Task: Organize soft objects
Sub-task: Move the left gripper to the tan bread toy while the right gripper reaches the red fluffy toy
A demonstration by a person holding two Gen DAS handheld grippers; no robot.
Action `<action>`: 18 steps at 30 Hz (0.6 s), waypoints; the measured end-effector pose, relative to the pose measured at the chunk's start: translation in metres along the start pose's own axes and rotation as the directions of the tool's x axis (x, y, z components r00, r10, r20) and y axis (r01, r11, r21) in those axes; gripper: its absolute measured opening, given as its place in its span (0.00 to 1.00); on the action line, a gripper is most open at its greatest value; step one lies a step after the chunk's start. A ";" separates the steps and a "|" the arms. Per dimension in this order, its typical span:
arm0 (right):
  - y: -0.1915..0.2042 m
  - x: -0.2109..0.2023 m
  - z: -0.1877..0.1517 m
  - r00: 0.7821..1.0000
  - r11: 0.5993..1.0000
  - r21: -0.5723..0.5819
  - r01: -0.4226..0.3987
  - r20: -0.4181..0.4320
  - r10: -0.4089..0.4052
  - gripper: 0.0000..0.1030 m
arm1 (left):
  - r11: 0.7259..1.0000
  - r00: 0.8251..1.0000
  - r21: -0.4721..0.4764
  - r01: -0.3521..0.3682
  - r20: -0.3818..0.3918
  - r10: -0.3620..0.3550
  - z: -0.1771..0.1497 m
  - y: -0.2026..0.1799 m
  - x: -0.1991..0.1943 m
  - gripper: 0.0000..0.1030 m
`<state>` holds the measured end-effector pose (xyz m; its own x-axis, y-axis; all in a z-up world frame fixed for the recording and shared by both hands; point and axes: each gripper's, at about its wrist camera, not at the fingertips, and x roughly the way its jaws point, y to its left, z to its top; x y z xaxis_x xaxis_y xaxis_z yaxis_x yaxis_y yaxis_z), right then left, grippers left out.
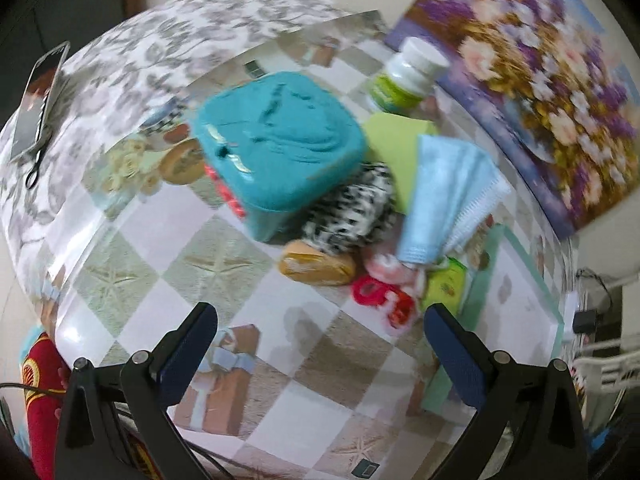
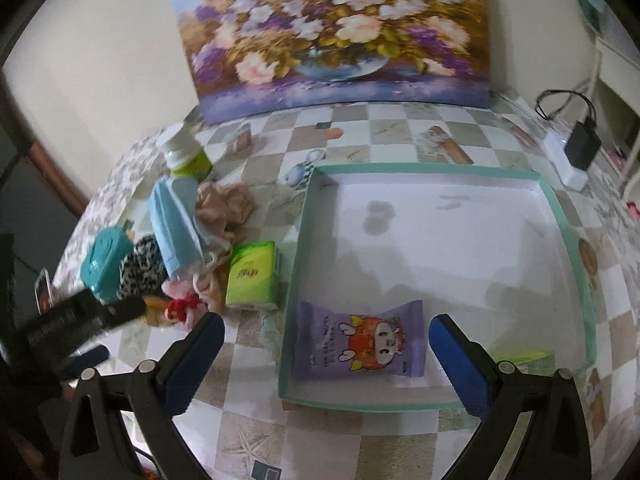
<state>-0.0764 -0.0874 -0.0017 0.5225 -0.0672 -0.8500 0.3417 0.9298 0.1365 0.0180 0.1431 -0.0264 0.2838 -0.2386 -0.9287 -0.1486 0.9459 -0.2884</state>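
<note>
A: Tools?
B: Left tool [image 1: 320, 344] wide open, empty, low centre of frame. Right tool [image 2: 326, 346] same, over the tray [image 2: 568, 236].
A: Soft stuff?
B: Purple packet [image 2: 360, 340] in tray, bottom left corner. Masks [image 2: 174, 226], green tissue pack [image 2: 252, 274], teal box [image 2: 105, 260] piled on counter [image 2: 400, 132], left of tray.

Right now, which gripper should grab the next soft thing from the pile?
Probably the left gripper. It is open and faces the pile straight on, with the red scrunchie just ahead of its fingers. The right gripper is open too, but it hangs over the tray, with the pile off to its side.
</note>
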 end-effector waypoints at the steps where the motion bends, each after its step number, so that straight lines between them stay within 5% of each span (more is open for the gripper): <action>1: 0.003 0.004 -0.001 1.000 1.000 -0.014 0.003 -0.013 -0.003 1.00 | 1.000 1.000 -0.023 0.004 -0.010 -0.005 0.002 0.005 0.002 1.00; 10: 0.011 0.022 -0.004 0.998 0.999 -0.042 -0.001 -0.062 -0.001 1.00 | 0.986 0.997 -0.168 0.006 -0.078 -0.019 0.017 0.042 0.018 1.00; 18: 0.027 0.023 0.002 0.997 0.996 -0.059 -0.064 -0.037 0.062 1.00 | 0.982 0.994 -0.187 -0.011 -0.110 -0.009 0.018 0.043 0.029 1.00</action>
<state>-0.0535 -0.0648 -0.0164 0.5133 0.0038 -0.8582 0.2608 0.9520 0.1603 0.0374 0.1805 -0.0615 0.1794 -0.2701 -0.9460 -0.3264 0.8908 -0.3162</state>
